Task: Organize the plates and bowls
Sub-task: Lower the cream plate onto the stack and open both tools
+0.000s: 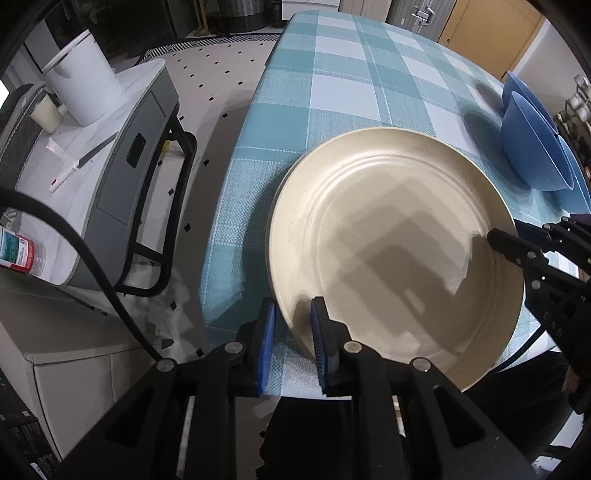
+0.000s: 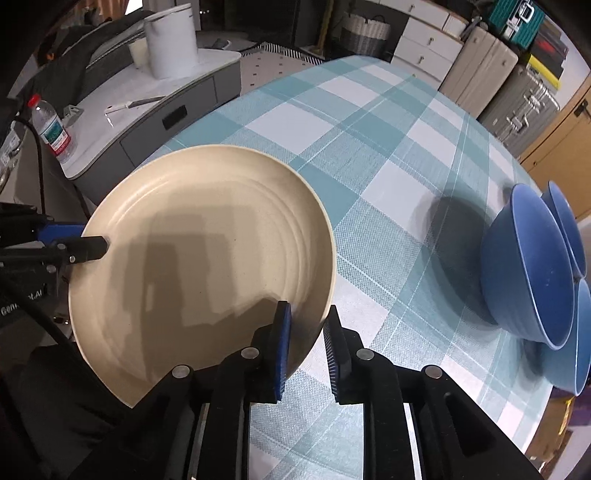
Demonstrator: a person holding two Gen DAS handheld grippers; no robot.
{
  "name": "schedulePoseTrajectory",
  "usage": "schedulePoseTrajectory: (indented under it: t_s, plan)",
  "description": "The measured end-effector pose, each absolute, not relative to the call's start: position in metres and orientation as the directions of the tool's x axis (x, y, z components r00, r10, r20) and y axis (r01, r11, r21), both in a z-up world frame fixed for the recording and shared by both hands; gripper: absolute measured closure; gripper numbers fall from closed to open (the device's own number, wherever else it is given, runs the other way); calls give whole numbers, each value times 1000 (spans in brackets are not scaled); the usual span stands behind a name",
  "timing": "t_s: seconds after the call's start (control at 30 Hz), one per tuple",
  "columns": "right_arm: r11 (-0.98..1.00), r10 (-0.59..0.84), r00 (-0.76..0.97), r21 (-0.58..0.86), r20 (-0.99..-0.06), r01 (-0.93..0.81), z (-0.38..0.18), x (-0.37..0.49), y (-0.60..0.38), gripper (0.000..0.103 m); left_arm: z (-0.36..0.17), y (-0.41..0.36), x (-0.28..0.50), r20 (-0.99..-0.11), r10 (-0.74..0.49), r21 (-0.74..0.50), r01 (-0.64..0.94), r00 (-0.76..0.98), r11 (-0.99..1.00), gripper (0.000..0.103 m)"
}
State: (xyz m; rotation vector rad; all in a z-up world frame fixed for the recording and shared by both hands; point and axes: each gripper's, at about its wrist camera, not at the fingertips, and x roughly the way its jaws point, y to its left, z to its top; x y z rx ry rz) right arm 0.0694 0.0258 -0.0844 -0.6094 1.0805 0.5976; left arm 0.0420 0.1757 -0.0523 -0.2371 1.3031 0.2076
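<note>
plate (image 1: 399, 251) rim straddled by both claws | overhanging table (image 1: 332, 92) edge

This is a lived-in home, a dining corner that doubles as storage. A table under a teal-and-white checked woven cloth (image 2: 369, 155) carries a cream ridged dinner plate (image 2: 207, 236) and blue bowls (image 2: 528, 266) nested on their sides. Beside it stands a grey-and-white rounded side cabinet with a drawer (image 1: 122, 155), bearing a white cylindrical bin-like container (image 1: 83, 85), a pale cup (image 1: 46, 114) and a clear plastic water bottle with a red cap (image 2: 50, 127). The floor is white tile with small black diamond insets (image 1: 207, 74). Against the far wall sit ribbed hard-shell suitcases (image 2: 517, 96), a white chest of drawers (image 2: 428, 40), a grey woven basket (image 2: 365, 31) and a yellowish wooden door (image 1: 480, 26).
</note>
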Motion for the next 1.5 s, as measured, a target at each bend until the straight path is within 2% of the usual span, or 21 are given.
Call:
schedulePoseTrajectory:
  t_s: [0.2, 0.43, 0.53, 0.77, 0.93, 1.37, 1.5]
  plan:
    - [670, 179, 381, -171, -907, -722, -85, 66, 22, 85, -50, 176, 39, -965, 14, -69, -303, 262, 951, 86]
    - [721, 326, 357, -14, -875, -693, -75, 70, -3, 83, -38, 170, 34, -955, 43, -51, -307, 294, 950, 83]
    - [724, 346, 324, 31, -880, -690, -78, 70, -6, 83, -38, 168, 35, -954, 60, -32, -299, 293, 954, 81]
    - [691, 315, 356, -45, -880, -721, -87, 61, 7, 81, -41, 170, 36, -956, 51, -45, -314, 288, 948, 81]
    - [719, 346, 372, -11, -861, -695, -92, 65, 3, 81, -44, 169, 36, -958, 51, -43, -315, 284, 948, 81]
    - [756, 327, 506, -101, -798, -647, -98, 53, 9, 81, -51, 169, 38, -960, 54, -40, -325, 275, 945, 81]
    - [757, 337, 489, -78, -804, -649, -94, 57, 6, 81, -48, 171, 35, -955, 45, -60, -339, 293, 939, 80]
